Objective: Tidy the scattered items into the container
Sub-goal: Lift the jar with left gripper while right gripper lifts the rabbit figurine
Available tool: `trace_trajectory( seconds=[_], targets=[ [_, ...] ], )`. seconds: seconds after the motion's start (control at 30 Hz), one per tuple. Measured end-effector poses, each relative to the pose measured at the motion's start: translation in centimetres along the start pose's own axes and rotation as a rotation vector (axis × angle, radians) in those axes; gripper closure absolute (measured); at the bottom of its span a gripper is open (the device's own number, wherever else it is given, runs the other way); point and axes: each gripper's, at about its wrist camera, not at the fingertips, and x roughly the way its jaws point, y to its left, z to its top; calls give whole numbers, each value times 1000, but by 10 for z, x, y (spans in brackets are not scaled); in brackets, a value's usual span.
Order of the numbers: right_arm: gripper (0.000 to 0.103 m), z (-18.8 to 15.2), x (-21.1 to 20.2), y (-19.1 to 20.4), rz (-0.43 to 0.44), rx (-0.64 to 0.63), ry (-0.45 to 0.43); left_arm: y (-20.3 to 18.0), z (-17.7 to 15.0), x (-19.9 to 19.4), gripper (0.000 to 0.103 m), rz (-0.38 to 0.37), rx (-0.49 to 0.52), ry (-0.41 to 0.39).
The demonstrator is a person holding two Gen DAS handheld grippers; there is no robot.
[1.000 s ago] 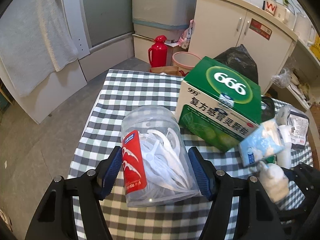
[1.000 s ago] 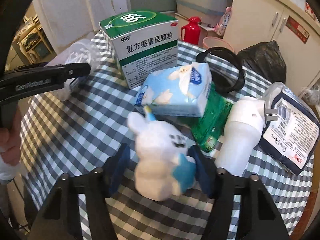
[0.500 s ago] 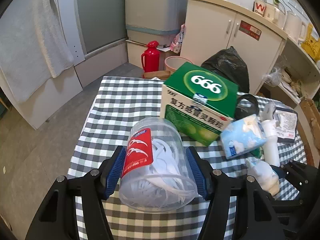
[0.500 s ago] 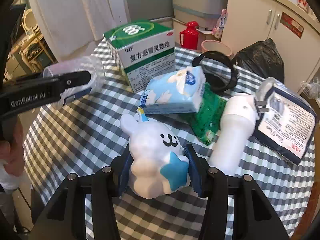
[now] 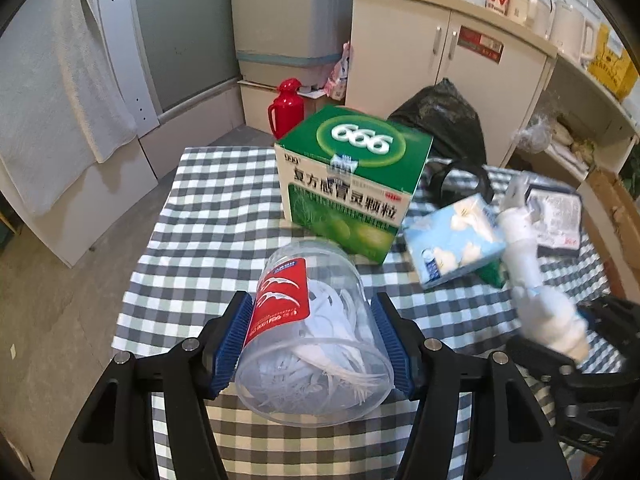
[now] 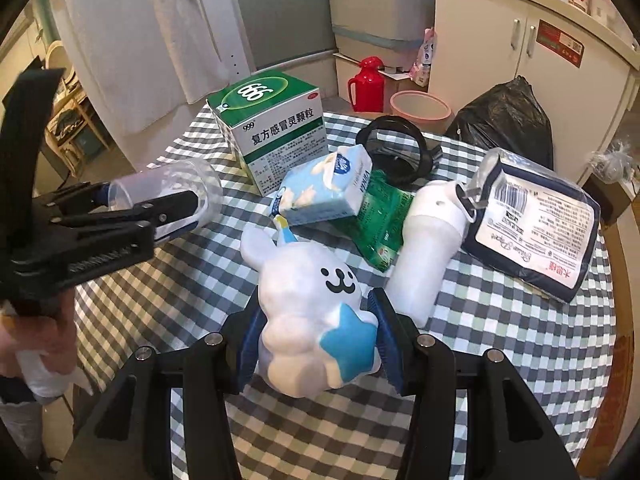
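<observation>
1. A table covered with a grey-and-white checked cloth (image 6: 500,360) carries all the loose items.
2. A large green and white cardboard medicine box marked 999 (image 5: 352,176) stands upright toward the table's far edge, near its left corner.
3. A flat navy-edged clear pouch with a printed label (image 6: 532,224) lies by the right edge, leaning on the item beside it.
4. A white plastic plug-in device with metal prongs (image 6: 428,248) lies on its side, touching that pouch.
5. A clear plastic jar of white floss picks with a red label (image 5: 312,332) is tilted on its side above the near left part of the cloth, clamped between the blue pads of the left gripper (image 5: 314,336).
6. A white squishy rabbit toy with a blue star (image 6: 316,312) is squeezed between the fingers of the right gripper (image 6: 316,336), lifted above the near edge.
7. A light-blue soft tissue pack (image 6: 324,190) rests mid-table on a green foil sachet (image 6: 384,220).
8. A black ring-shaped strap (image 6: 396,152) lies behind them, at the far edge.
</observation>
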Motion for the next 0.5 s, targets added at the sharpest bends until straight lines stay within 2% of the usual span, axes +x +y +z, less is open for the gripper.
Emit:
trace_trajectory(
  seconds=[0.17,0.5],
  targets=[
    [53,-1,-3,-5,4,10,-9,-4,-3,16,40,28,3,43],
    [53,0,-11,-19,19,30,-37,-9,-4,14,41,27,-3,48]
  ],
)
